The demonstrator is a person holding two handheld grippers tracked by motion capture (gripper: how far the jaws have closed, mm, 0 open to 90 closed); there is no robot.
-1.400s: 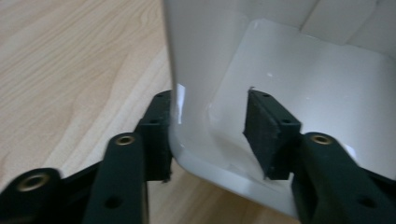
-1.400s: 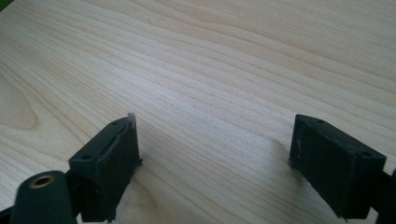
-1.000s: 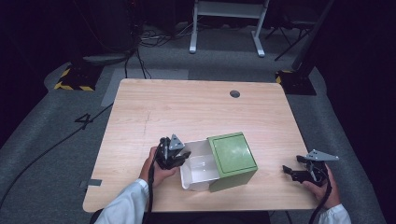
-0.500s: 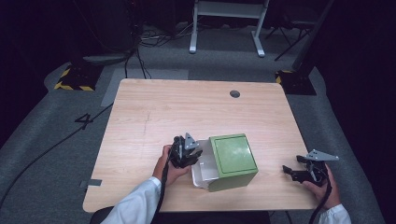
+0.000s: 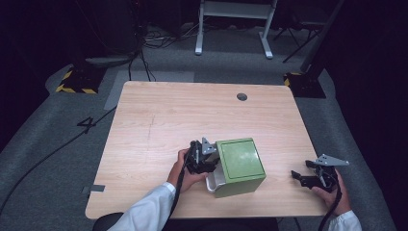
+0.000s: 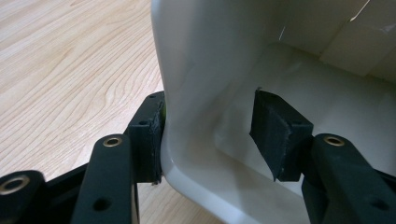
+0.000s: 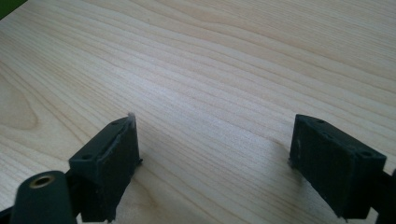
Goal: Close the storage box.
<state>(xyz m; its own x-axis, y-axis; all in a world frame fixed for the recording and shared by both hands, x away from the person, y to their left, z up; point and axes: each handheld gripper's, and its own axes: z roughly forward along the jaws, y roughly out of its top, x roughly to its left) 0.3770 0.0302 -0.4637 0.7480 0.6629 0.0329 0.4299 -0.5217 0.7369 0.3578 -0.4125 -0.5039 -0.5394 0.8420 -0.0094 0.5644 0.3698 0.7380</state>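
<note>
Pushed by left hand-held gripper (image 5: 206, 161), white drawer (image 5: 214, 180) closes.

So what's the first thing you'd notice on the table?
The green box near the table's front edge, with a white drawer poking out of it. The left gripper straddles the drawer's wall, one jaw outside, one inside; the right gripper waits open, off to the right.

Cable hole (image 5: 242, 96) near the table's (image 5: 159, 120) far edge
</note>
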